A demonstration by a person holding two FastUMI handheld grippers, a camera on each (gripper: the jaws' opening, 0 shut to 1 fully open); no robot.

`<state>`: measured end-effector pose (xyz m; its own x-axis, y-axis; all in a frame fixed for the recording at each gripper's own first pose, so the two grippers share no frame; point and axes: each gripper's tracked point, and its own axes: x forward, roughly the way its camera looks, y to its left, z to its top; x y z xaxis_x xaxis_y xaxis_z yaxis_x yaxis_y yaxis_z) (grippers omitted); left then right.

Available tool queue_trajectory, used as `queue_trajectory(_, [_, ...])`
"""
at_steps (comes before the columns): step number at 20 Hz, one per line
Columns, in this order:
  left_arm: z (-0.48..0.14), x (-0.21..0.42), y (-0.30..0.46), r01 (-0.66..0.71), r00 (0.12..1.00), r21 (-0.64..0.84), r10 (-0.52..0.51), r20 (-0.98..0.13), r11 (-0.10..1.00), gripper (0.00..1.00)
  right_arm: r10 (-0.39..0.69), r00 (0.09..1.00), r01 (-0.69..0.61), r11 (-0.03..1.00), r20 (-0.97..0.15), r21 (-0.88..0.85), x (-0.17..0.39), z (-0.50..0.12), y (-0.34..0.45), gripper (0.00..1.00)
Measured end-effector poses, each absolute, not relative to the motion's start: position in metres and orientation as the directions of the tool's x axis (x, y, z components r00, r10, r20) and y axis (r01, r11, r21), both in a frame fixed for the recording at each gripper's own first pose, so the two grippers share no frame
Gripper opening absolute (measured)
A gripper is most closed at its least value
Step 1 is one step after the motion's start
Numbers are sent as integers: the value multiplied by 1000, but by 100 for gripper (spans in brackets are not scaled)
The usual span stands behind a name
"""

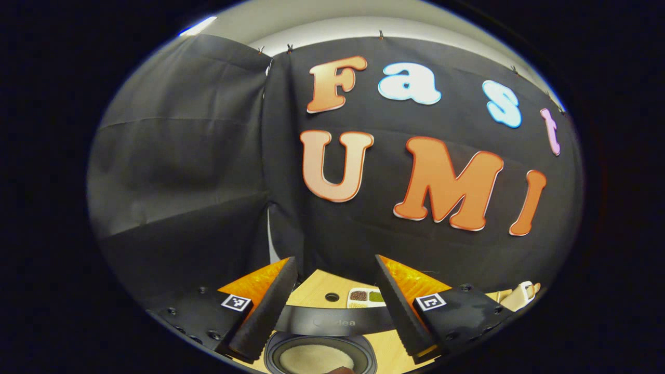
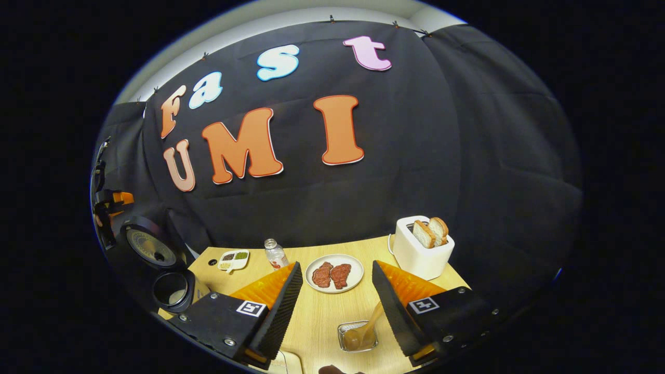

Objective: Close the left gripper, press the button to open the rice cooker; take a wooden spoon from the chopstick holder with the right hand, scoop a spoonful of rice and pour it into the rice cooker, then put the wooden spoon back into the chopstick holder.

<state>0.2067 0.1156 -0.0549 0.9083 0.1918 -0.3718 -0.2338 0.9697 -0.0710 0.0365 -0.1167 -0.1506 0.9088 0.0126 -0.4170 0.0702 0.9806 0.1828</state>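
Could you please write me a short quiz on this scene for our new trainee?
1. True or false: the lid of the rice cooker is shut.
2. What lies on the plate? A. a bread roll; B. two pieces of meat; C. a heap of rice.
3. Fill in: the bread slices stand in the ____.

Key: 1. False, the lid stands open. 2. B. 3. toaster.
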Motion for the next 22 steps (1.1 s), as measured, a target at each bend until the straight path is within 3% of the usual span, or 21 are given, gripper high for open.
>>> queue_trajectory(4, [-91, 200, 130, -302, 827, 21, 273, -492, 953, 98, 44, 909, 36, 983, -415, 183, 36, -143, -99, 85])
queue_trajectory(8, [-113, 171, 116, -273, 762, 26, 233, -604, 962, 100, 85, 902, -4, 982, -424, 188, 33, -146, -83, 85])
queue_trajectory(11, [-146, 131, 104, -258, 655, 43, 208, -726, 965, 99, 128, 896, -42, 978, -425, 206, 32, -146, -66, 85])
queue_trajectory(16, [-180, 81, 93, -228, 530, 80, 193, -826, 970, 100, 199, 881, -116, 970, -428, 211, 30, -149, -40, 85])
queue_trajectory(22, [-258, 37, 80, -272, 289, 32, 113, -951, 962, 99, 266, 866, -190, 958, -423, 215, 25, -150, -16, 85])
